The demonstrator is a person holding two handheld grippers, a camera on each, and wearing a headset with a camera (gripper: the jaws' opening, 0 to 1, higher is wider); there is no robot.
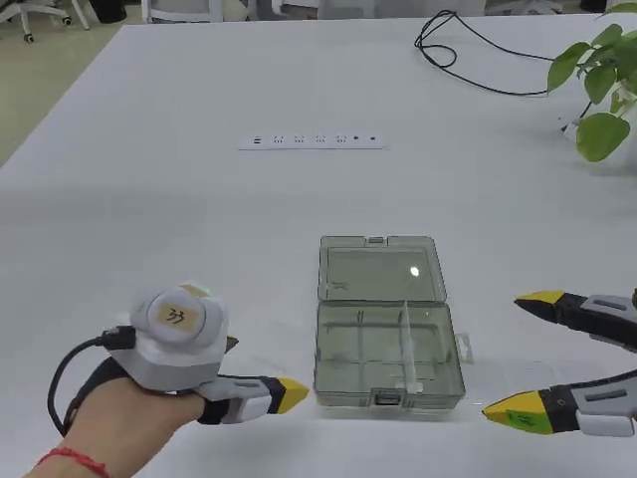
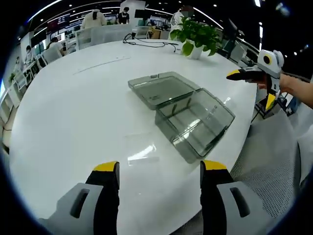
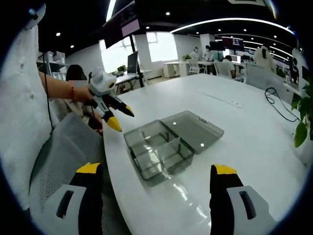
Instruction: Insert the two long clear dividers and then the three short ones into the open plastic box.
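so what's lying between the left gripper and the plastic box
In the left gripper view, a flat clear piece, likely a divider, lies on the table between the left gripper and the plastic box.

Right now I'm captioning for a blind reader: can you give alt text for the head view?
An open box sits on the table, lid flat behind it, between the left tool and the open right tool. A power strip lies farther back.
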